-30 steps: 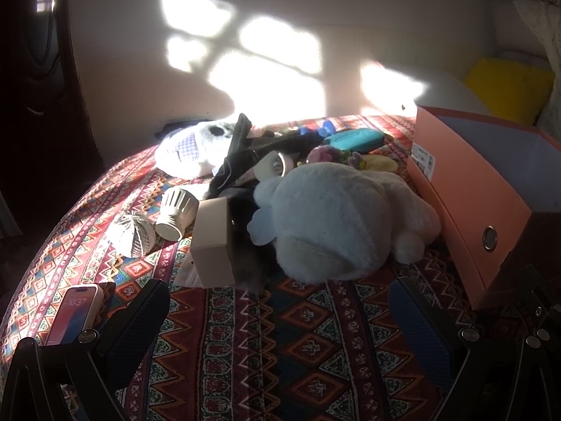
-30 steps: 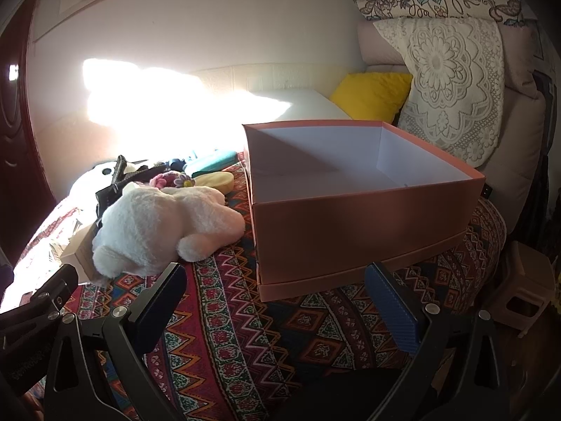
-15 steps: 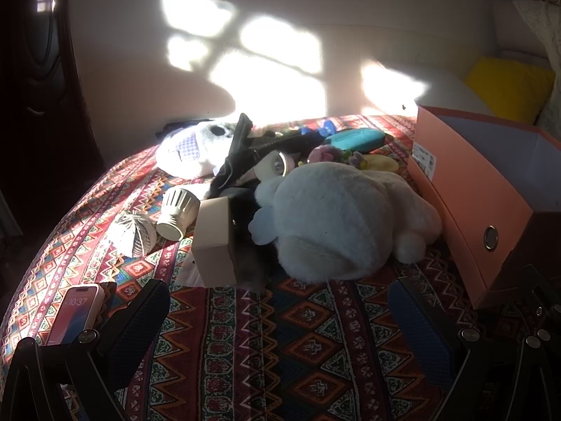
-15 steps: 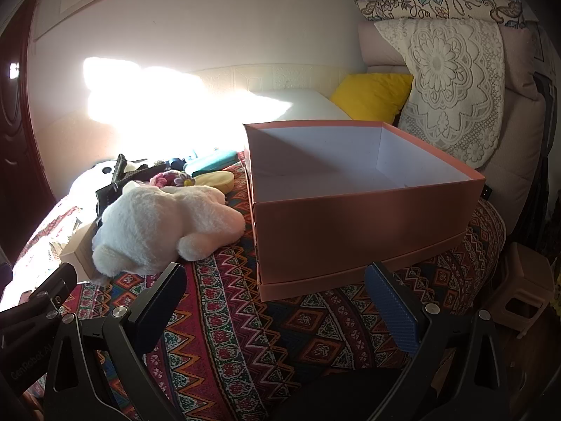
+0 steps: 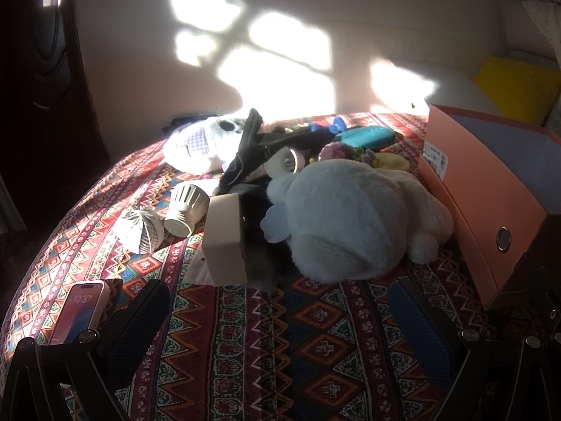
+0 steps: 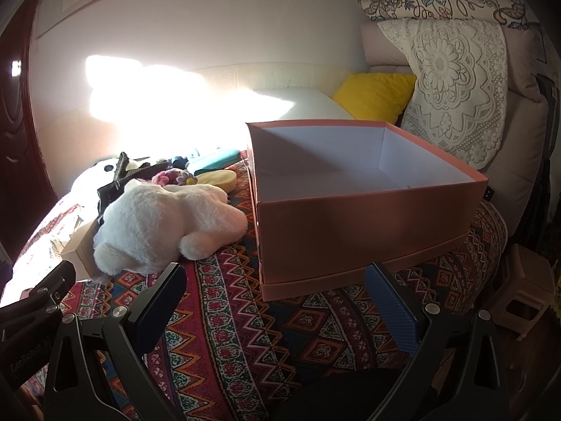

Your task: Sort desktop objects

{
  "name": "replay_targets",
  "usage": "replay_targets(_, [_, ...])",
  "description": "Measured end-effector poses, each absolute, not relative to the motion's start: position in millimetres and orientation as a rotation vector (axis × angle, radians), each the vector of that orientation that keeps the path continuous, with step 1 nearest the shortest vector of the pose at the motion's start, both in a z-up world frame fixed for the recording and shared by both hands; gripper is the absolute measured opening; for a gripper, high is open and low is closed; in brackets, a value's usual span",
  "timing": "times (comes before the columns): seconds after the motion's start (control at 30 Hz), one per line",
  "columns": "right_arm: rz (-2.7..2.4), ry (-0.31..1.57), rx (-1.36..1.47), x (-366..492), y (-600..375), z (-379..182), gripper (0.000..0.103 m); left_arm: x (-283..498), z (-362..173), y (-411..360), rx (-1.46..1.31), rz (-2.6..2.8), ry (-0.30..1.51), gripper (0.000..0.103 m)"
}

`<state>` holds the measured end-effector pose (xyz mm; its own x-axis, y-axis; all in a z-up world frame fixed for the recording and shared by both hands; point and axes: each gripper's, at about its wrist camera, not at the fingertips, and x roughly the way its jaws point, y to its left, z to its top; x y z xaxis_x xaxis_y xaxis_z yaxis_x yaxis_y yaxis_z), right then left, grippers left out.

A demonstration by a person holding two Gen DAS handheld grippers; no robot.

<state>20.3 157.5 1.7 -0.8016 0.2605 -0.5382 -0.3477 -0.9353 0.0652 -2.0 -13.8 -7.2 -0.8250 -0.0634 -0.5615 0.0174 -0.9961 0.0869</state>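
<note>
Over a patterned cloth [image 5: 280,343], the left tool [image 5: 280,319] hangs with fingers spread wide and nothing between them; the right tool [image 6: 280,301] is likewise released above the same cloth. Just beyond the left tool's fingers lies a white plush [image 5: 350,217], its paw close to the side of an orange box [image 5: 491,193], which stands open at the right. Against the plush's left side leans a small beige carton [image 5: 224,238] with dark fabric [image 5: 252,154] draped behind it. Left of the carton sit a ribbed cup [image 5: 186,207] on its side and a ball of twine [image 5: 143,229]. A phone [image 5: 79,312] rests beside the left finger, its screen lit. Farther back lie a panda plush [image 5: 203,144], a teal case [image 5: 364,137] and knitted flowers [image 5: 336,151]. From the right wrist view, the box's pale interior [image 6: 350,161] holds nothing visible.
</note>
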Motion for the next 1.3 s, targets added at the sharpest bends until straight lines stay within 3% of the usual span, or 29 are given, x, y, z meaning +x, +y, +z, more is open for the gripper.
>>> replay_targets(0.53, [2.948, 0.331, -0.865, -33.2, 119.7, 0.8, 0.103, -61.3, -20.1, -99.1, 1.031, -2.89, 0.016, 0.102])
replay_targets(0.9, [2.721, 0.231, -0.964, -132.8, 171.4, -21.9, 0.102, -108.9, -41.3, -83.9, 1.177, -2.866, -0.071, 0.102])
replay_targets(1.17, [2.397, 0.537, -0.948, -167.3, 297.1, -34.6, 0.103, -129.5, -47.2, -94.0, 1.206, -2.857, 0.048, 0.102])
replay_targets(1.3, [2.537, 0.839, -1.01, -137.6, 284.7, -35.0, 0.103, -140.4, -54.6, -98.8, 1.253, -2.888, 0.165, 0.102])
